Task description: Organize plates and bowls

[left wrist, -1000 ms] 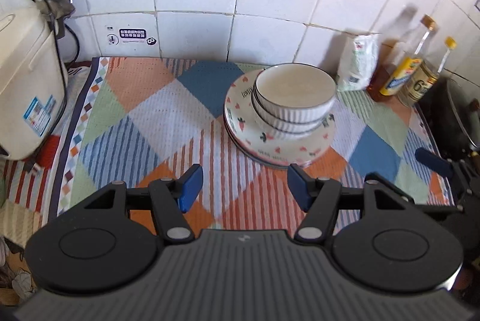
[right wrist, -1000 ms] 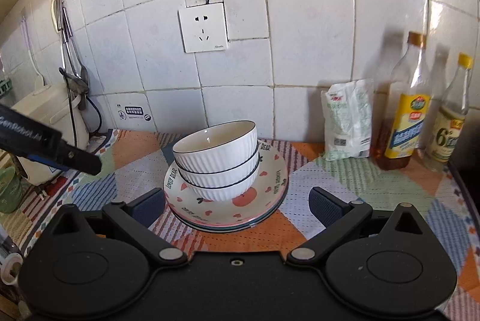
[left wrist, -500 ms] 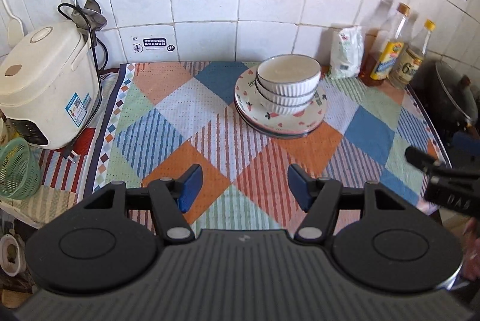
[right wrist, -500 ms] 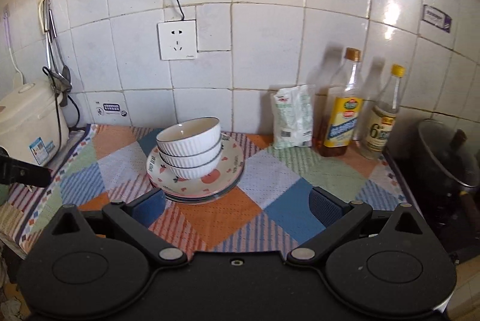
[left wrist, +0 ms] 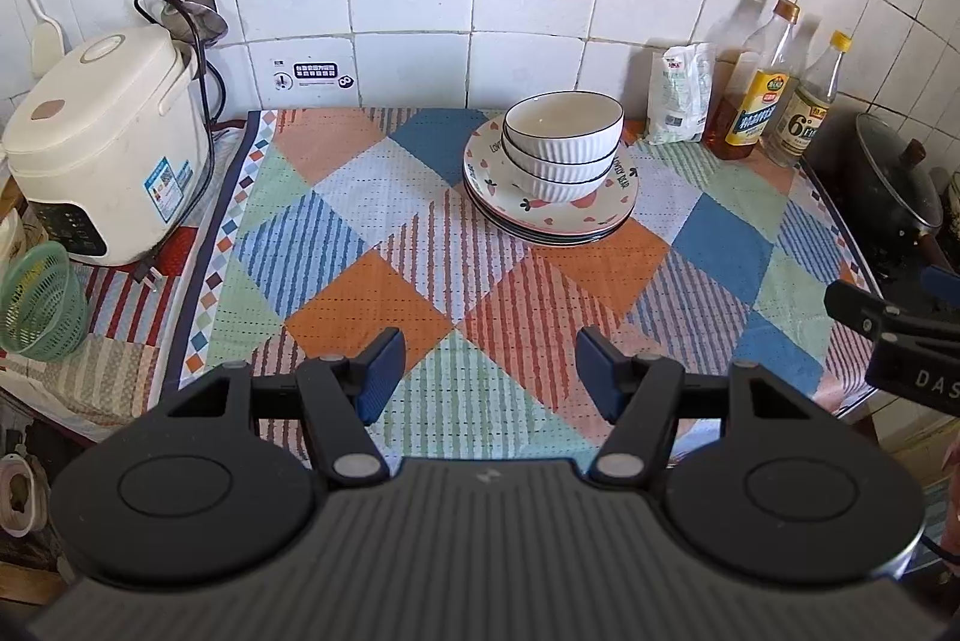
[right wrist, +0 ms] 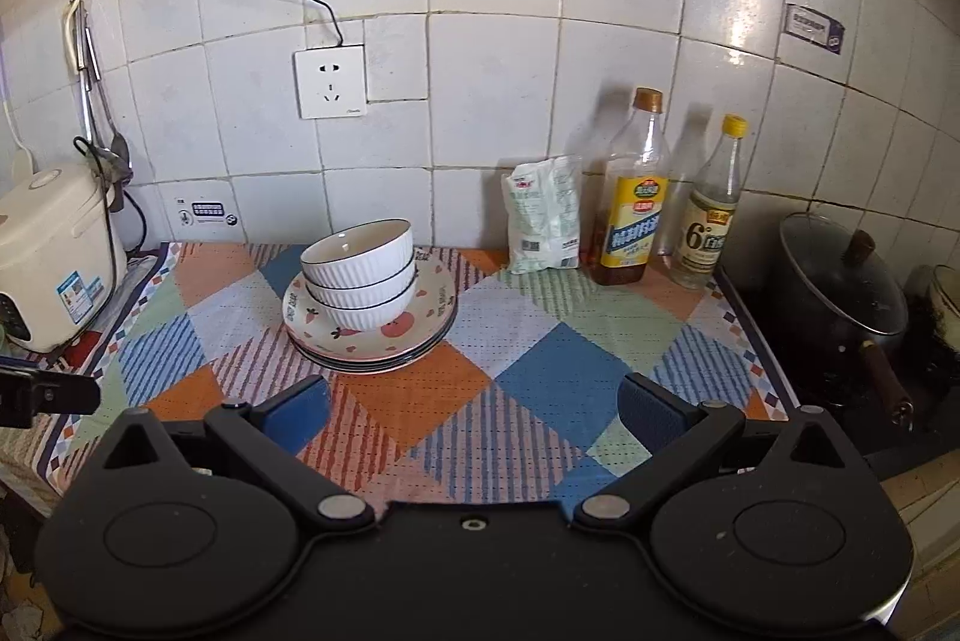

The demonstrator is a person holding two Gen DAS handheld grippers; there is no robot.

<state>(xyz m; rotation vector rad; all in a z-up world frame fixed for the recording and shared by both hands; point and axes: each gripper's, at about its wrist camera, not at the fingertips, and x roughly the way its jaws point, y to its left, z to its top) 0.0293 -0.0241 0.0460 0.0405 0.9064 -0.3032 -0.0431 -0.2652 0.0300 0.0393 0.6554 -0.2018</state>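
Now, at a glance:
Change: both grippers sit farther back and higher from the crockery than a second ago; the stack looks smaller in both views, and more of the counter and the rice cooker (left wrist: 102, 143) shows.
Left gripper (left wrist: 486, 371): jaws apart, nothing between the blue pads, hanging over the near edge of the patterned cloth (left wrist: 372, 293).
Right gripper (right wrist: 474, 410): jaws apart and empty too, above the cloth's front part.
Bowls (left wrist: 563, 146): three white ribbed ones nested together, standing on the plates.
Plates (left wrist: 618, 200): a short stack with fruit prints, at the back of the cloth, near the wall.
Neighbours: a white packet (left wrist: 681, 101) and two bottles (left wrist: 762, 101) just right of the stack.
Meaning: the dishes appear gathered into one pile and both tools are free, so the tidying looks done or nearly so.
Risk: the top bowl sits slightly tilted; a knock could shift it.
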